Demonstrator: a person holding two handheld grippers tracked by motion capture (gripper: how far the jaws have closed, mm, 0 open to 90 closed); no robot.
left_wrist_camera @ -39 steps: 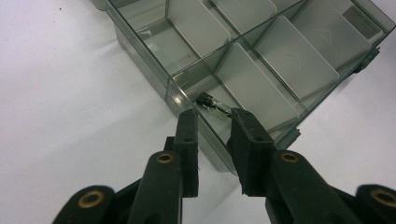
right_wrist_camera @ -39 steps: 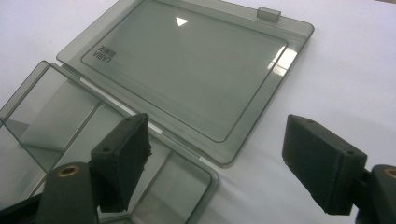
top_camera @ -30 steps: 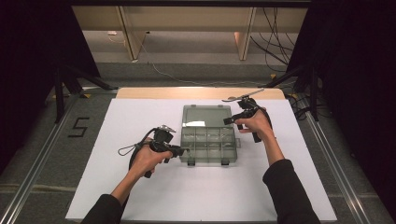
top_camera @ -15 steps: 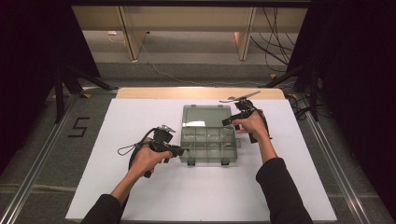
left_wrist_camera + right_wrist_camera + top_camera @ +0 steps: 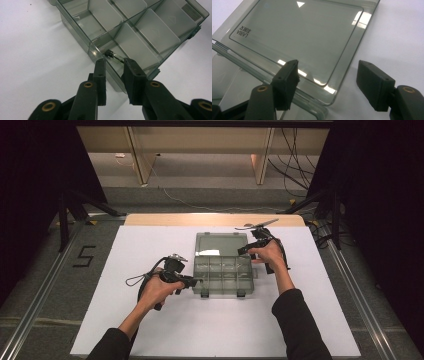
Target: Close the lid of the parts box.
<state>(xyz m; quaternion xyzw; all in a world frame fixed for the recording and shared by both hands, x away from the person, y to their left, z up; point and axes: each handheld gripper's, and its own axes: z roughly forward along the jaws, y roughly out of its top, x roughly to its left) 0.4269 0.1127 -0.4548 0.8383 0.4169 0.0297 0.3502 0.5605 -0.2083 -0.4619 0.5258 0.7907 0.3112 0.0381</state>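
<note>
Organizer box (image 5: 223, 275): clear plastic, divided into compartments, standing open near the middle of the white bench (image 5: 125, 320).
Lid (image 5: 220, 245): folded back flat on the bench on the far side of the box, joined to it along the hinge edge; a printed label sits in one corner in the right gripper view (image 5: 244, 32).
Small part (image 5: 113, 55): dark head with a thin clear body, lying in the corner compartment nearest the left gripper.
Left gripper (image 5: 113, 64): at the near left corner of the box in the high view (image 5: 195, 281); fingers (image 5: 100, 72) narrow, set astride the box wall at that corner, one outside, one over the compartment. Whether they press on the wall cannot be told.
Right gripper (image 5: 328, 80): at the right end of the lid, by the hinge, in the high view (image 5: 246, 251); fingers (image 5: 285, 82) wide, having just been closing, with the lid's corner lying between them and untouched.
</note>
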